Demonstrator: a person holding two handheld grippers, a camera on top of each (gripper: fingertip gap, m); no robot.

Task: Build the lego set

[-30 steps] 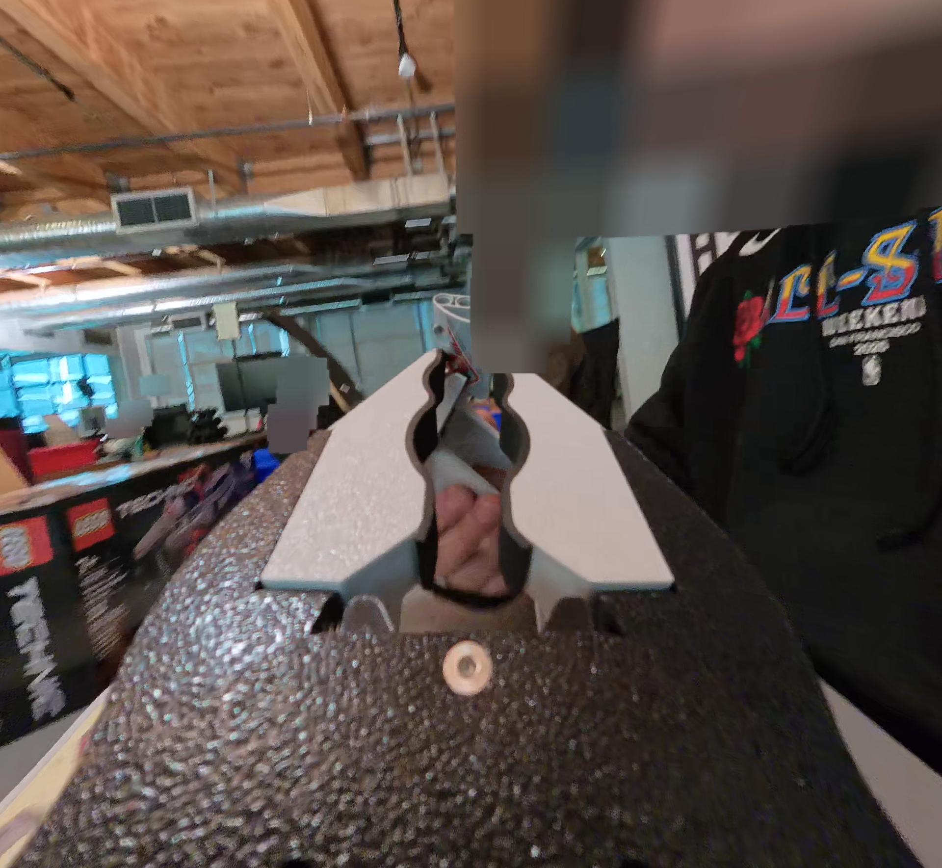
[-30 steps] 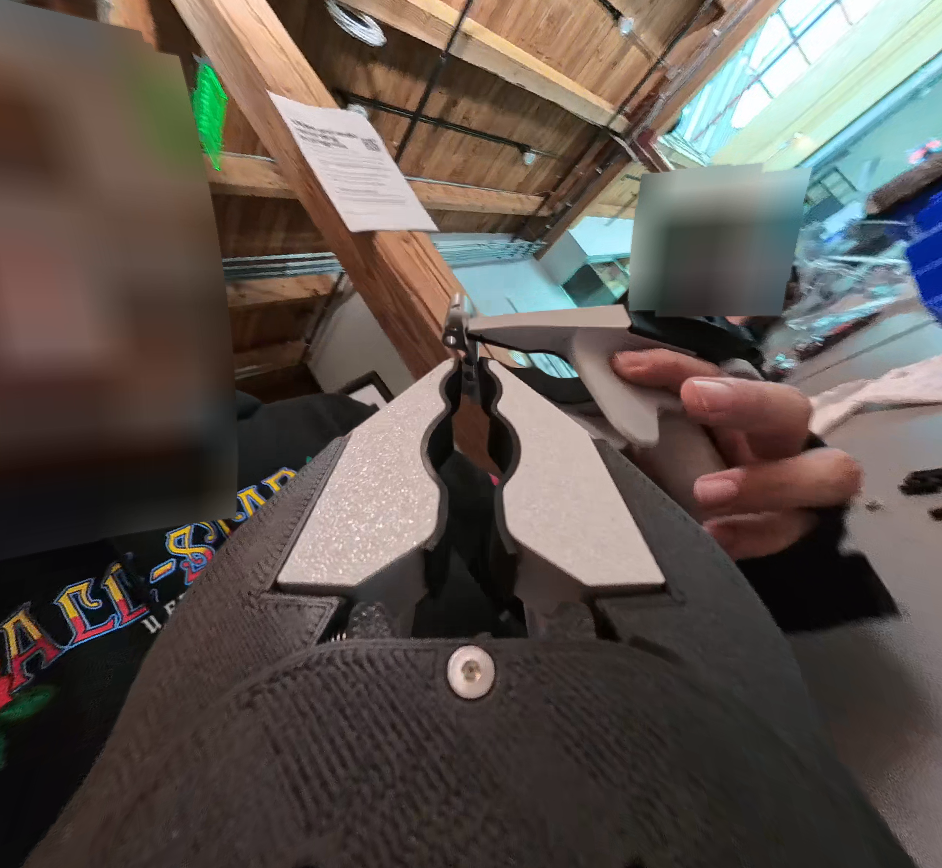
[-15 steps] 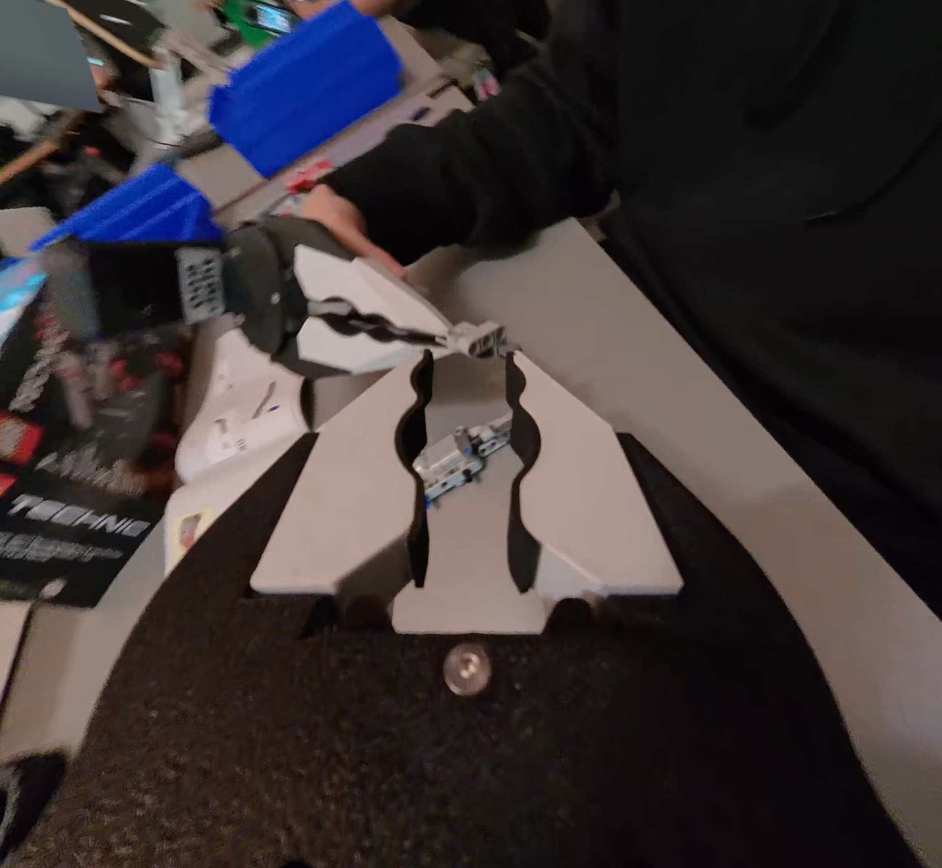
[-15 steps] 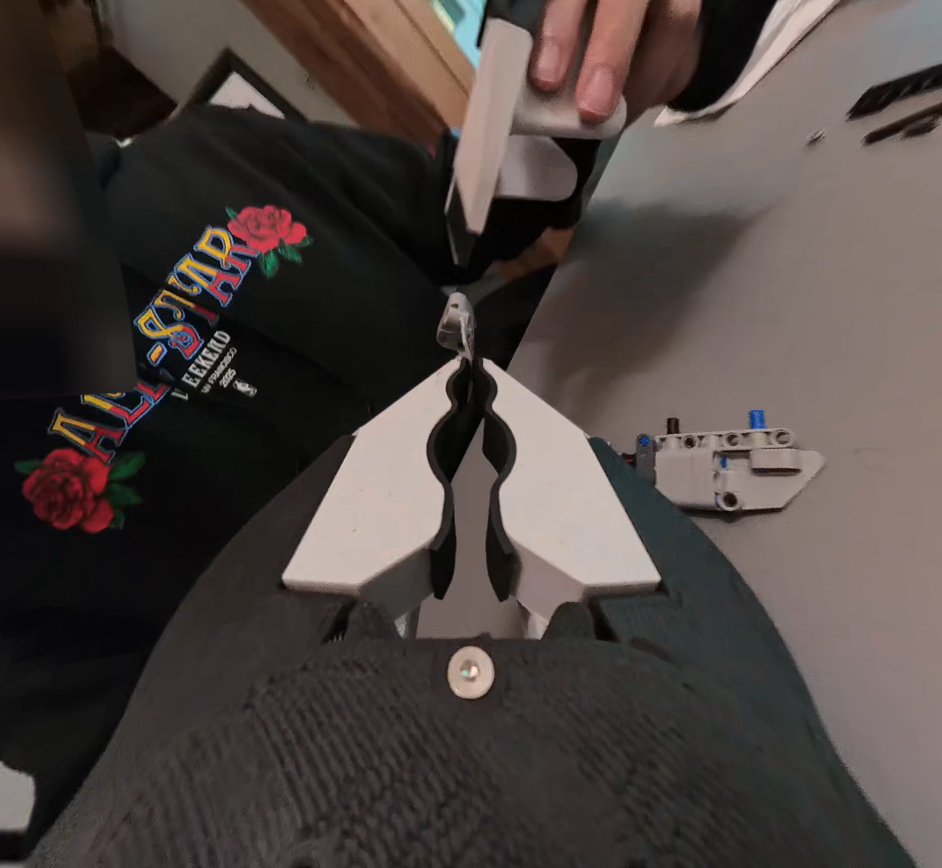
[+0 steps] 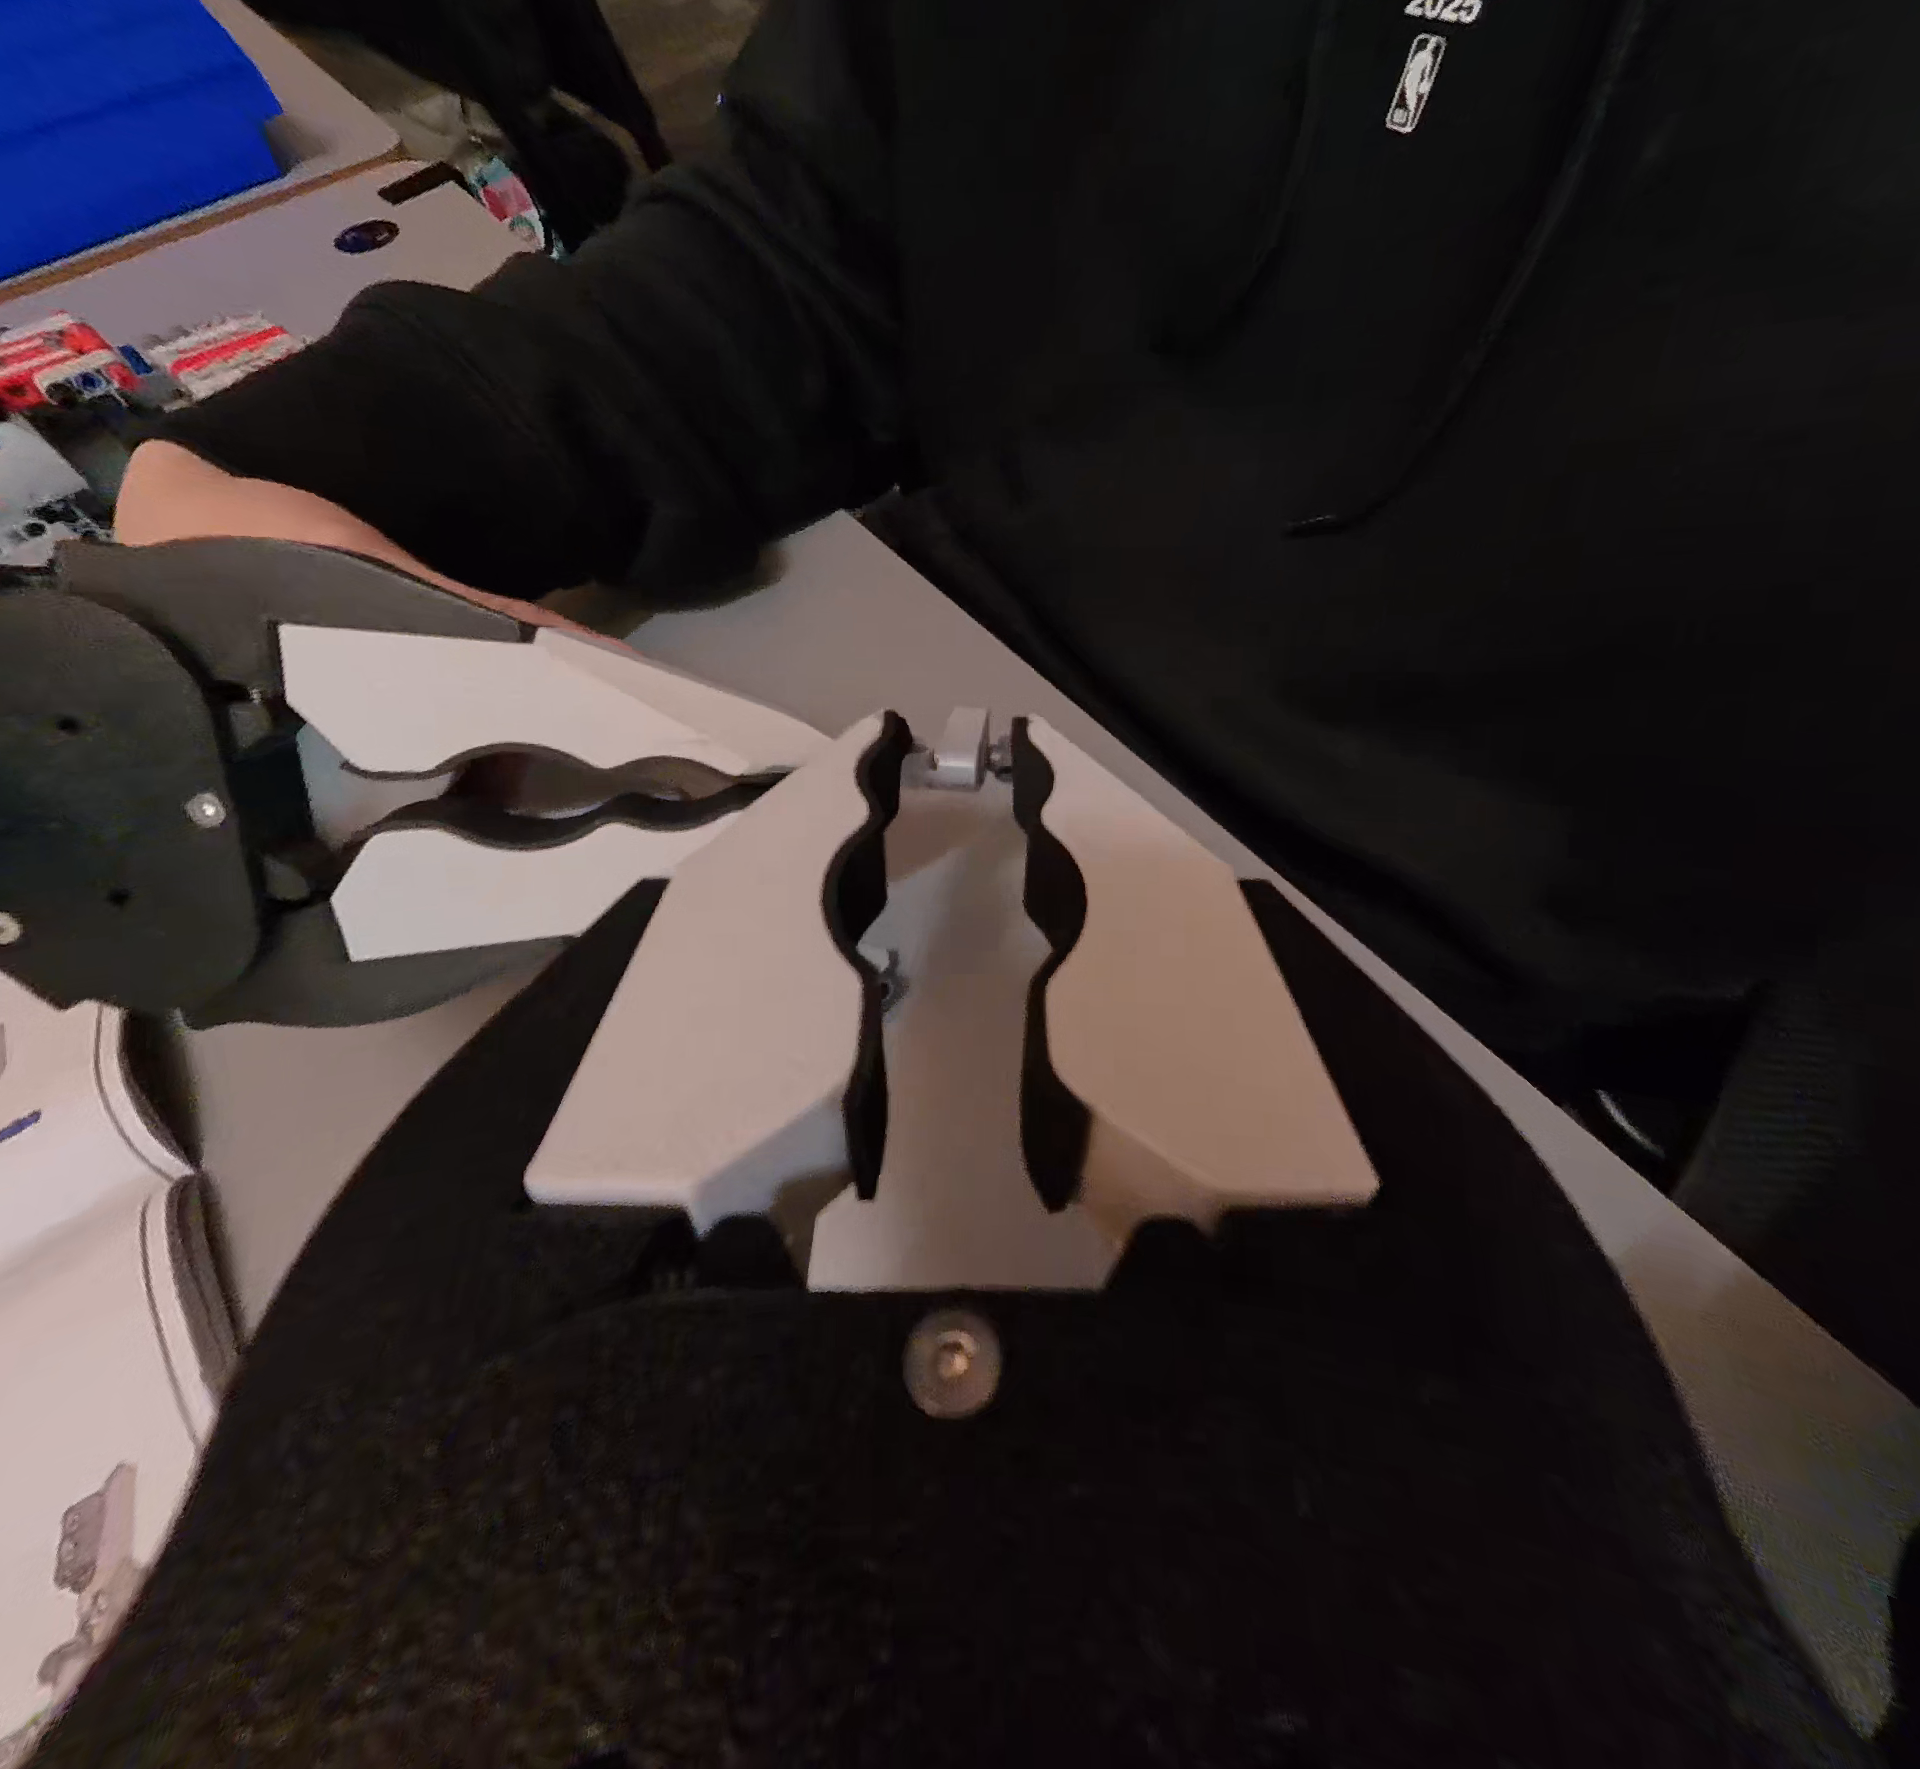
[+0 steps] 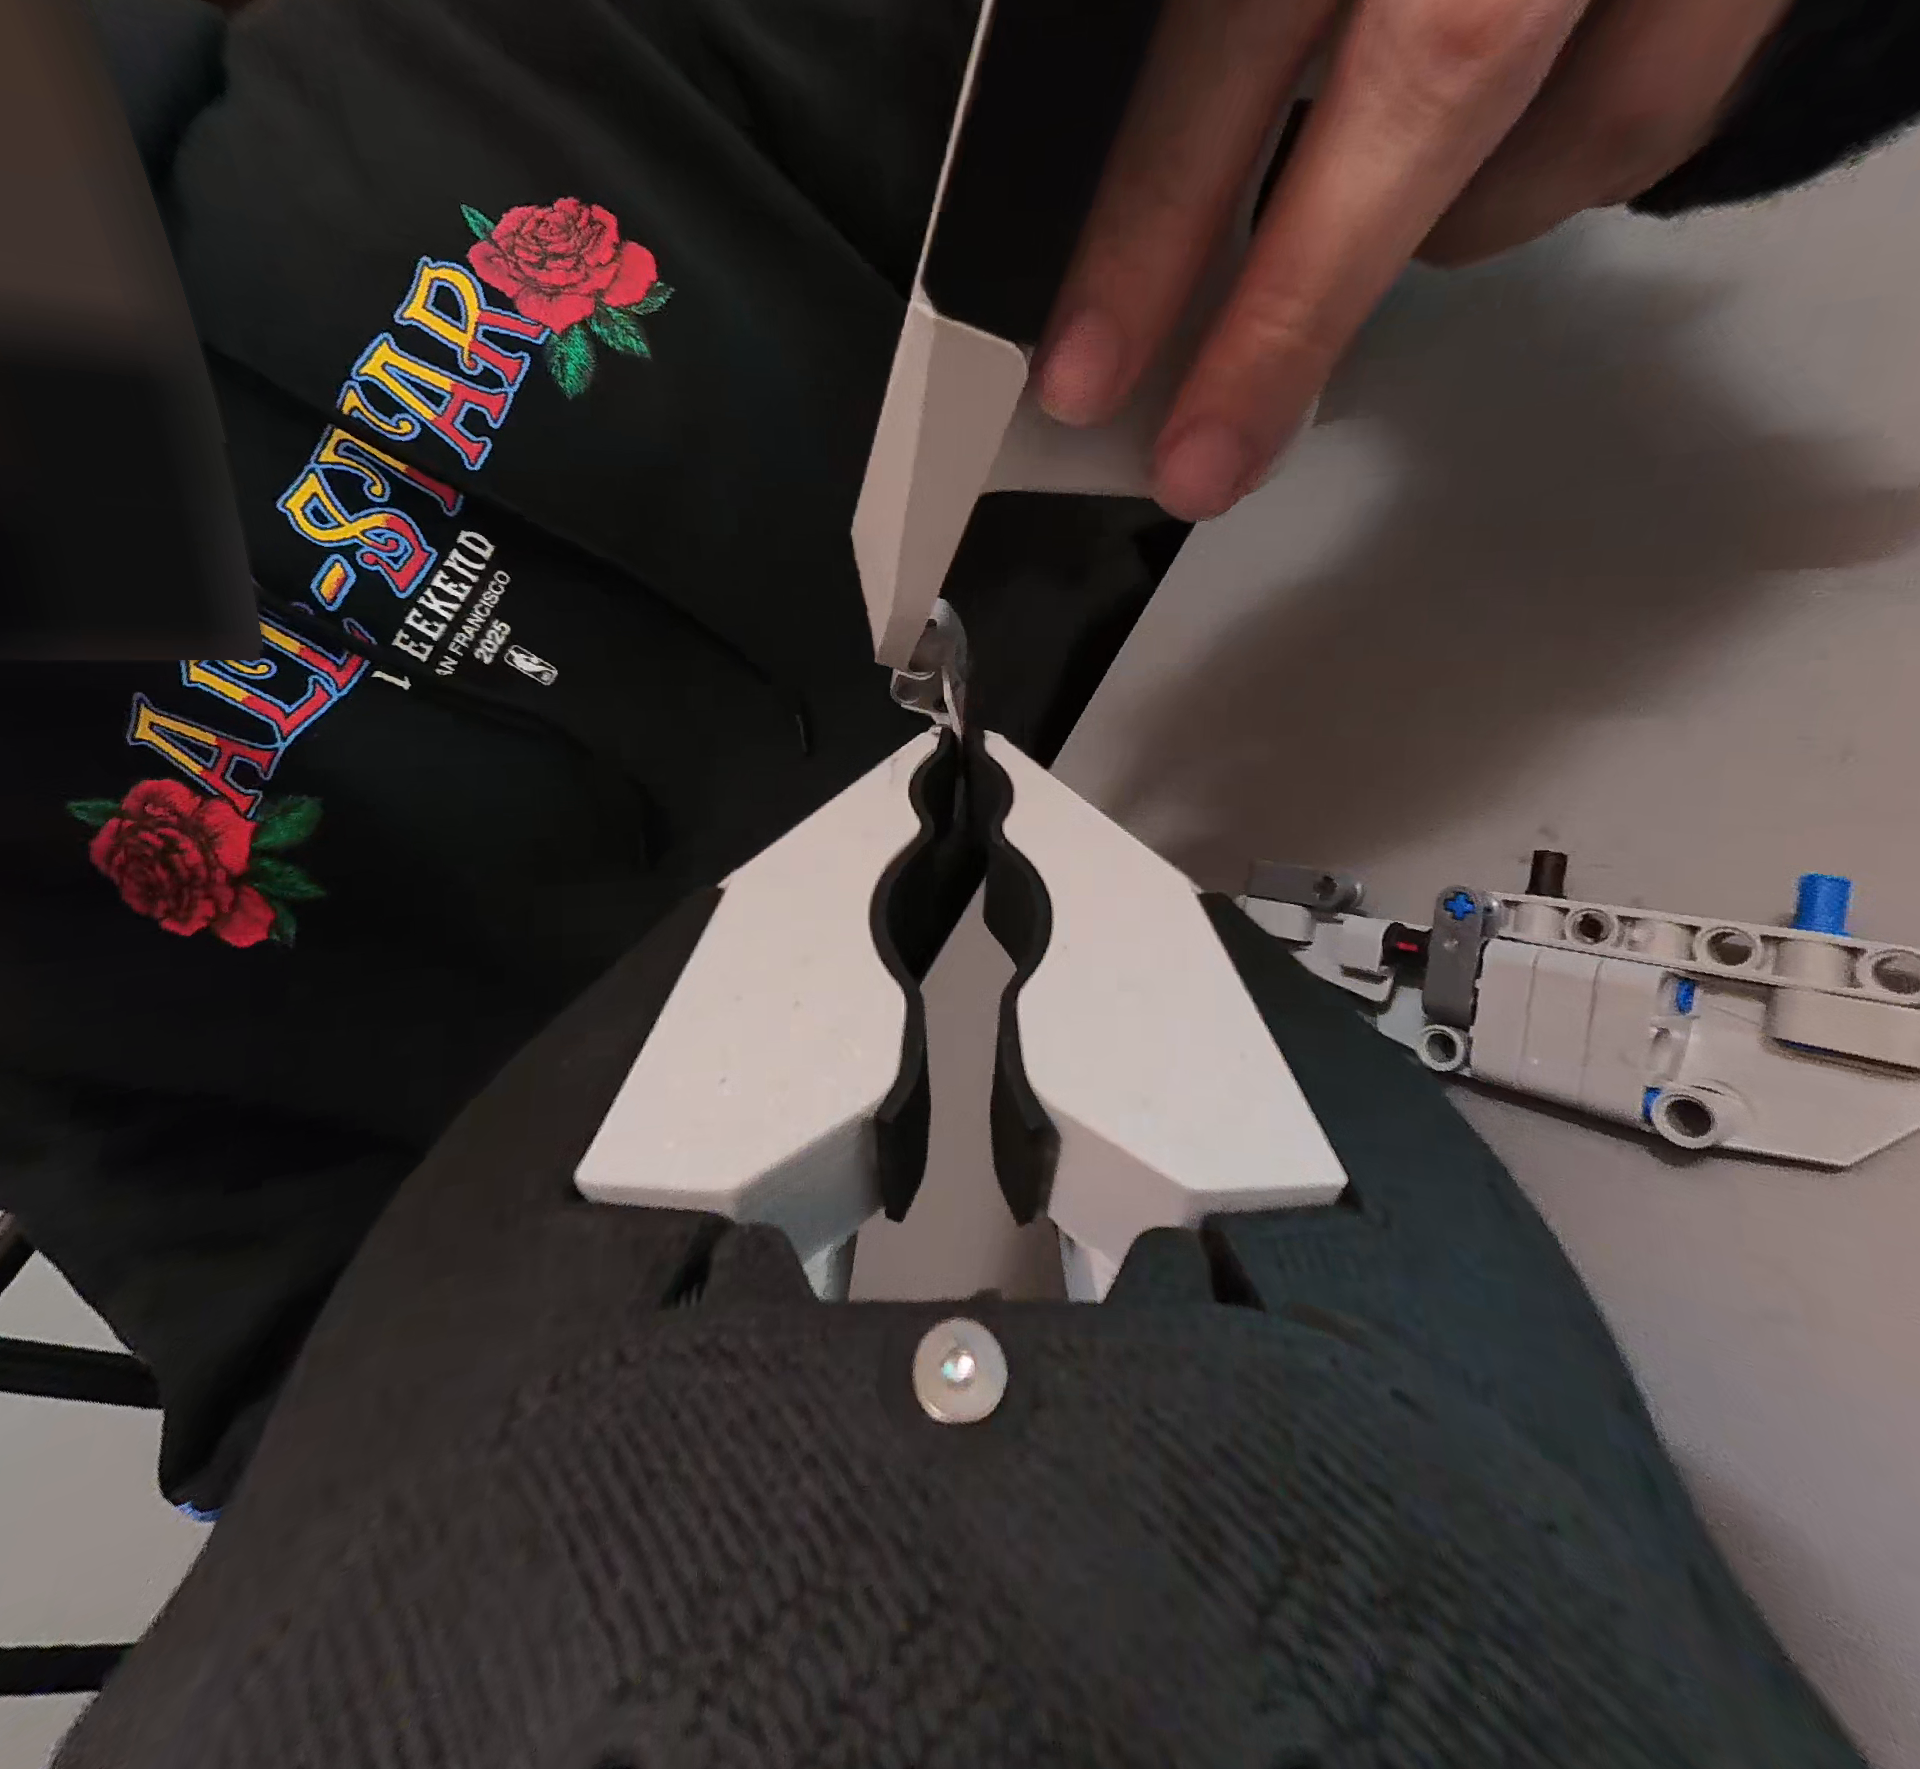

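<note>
A small grey Technic piece (image 5: 961,756) sits between the tips of my left gripper (image 5: 956,745), whose pads touch both of its ends. My right gripper (image 6: 951,740) is shut on the same piece (image 6: 938,654), which sticks out beyond its tips. In the left wrist view the right gripper (image 5: 750,777) comes in from the left, its tips hidden behind my left finger. In the right wrist view a left finger (image 6: 914,493) comes down from above onto the piece. A grey Technic assembly (image 6: 1662,1023) with blue pins lies on the grey table (image 6: 1558,576) to the right.
A person in a black hoodie (image 5: 1351,369) stands close behind the table edge. Blue bins (image 5: 104,88) and red and white pieces (image 5: 62,369) are at the far left. A white booklet (image 5: 73,1304) with grey parts (image 5: 88,1553) lies at the lower left. Less than 4 cm separates the two grippers' tips.
Both grippers swung down from pointing at the ceiling to over the table. The left gripper was open half a second ago and has closed onto the piece the right gripper holds.
</note>
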